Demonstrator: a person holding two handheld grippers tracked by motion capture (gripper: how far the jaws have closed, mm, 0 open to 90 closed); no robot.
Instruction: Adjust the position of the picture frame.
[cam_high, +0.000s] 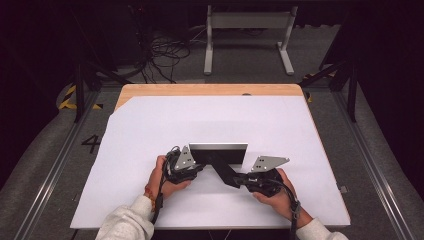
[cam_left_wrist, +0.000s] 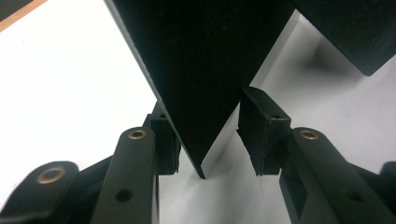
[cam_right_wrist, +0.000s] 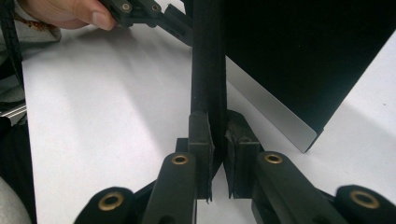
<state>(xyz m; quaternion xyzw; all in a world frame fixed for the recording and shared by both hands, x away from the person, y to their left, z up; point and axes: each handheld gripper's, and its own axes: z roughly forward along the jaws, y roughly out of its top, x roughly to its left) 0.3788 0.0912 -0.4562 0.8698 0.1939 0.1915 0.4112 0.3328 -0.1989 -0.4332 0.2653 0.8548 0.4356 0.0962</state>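
High view: my frame (cam_high: 218, 152) stands near the middle of the white-covered bench (cam_high: 150, 135), its black back-stand angled toward me. My right gripper (cam_right_wrist: 218, 140) has its jaws pinching that stand (cam_right_wrist: 208, 60). My left gripper (cam_left_wrist: 208, 135) straddles the frame's lower corner, jaws spread, the right one apart from it.

Wooden tabletop (cam_high: 210, 90) under white sheet (cam_high: 150, 150), grey carpet floor (cam_high: 45, 165), white stand (cam_high: 247, 22) behind, tangled cables (cam_high: 162, 55), dark surroundings.
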